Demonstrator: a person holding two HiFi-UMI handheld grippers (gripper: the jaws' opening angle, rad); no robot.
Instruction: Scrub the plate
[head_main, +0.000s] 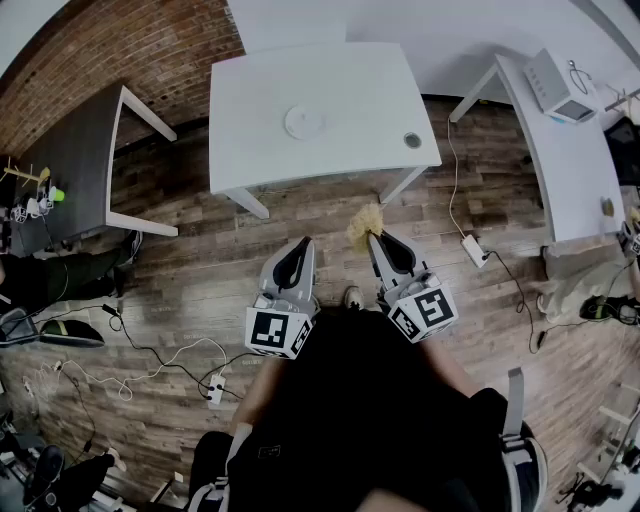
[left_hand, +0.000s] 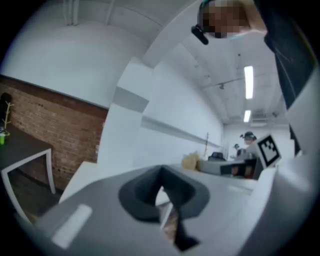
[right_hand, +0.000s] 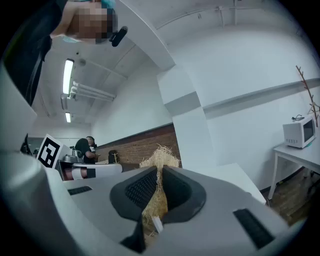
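Observation:
A small white plate (head_main: 305, 123) lies on the white table (head_main: 350, 90) ahead of me, well beyond both grippers. My right gripper (head_main: 376, 238) is shut on a straw-coloured fibre scrubber (head_main: 362, 225), whose tuft sticks out past the jaws. The same scrubber (right_hand: 159, 162) shows pinched between the dark pads in the right gripper view. My left gripper (head_main: 301, 246) is held beside it over the wooden floor, its jaws together with nothing between them. Both grippers are held up in front of the person's body, short of the table's near edge.
A small round grey object (head_main: 413, 140) sits near the white table's right front corner. A dark table (head_main: 60, 160) stands to the left, and another white table (head_main: 560, 150) with a microwave (head_main: 560, 88) to the right. Cables and a power strip (head_main: 474, 251) lie on the floor.

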